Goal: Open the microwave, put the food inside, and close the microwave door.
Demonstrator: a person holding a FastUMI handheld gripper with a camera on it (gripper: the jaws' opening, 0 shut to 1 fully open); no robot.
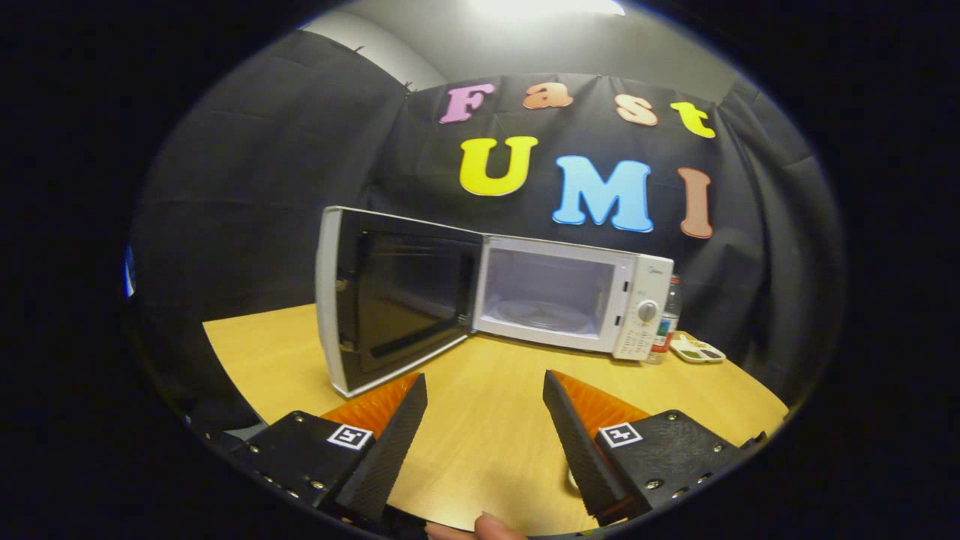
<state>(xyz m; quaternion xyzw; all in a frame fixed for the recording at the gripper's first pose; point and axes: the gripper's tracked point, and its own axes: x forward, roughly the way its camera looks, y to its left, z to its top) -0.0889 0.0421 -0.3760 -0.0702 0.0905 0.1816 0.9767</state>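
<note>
nearest, a fingertip pokes in below the gripper, whose fingers stand wide apart, holding nothing, over bare wooden table. beyond them the microwave sits with its door swung fully open to the left, its near edge just ahead of the left finger. the cavity holds a glass turntable. right of the microwave stand a bottle and a small food tray, near the table's far right edge.

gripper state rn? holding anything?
Hand-held gripper: open, holding nothing, fingers apart over the table, short of the microwave with its door open.
</note>
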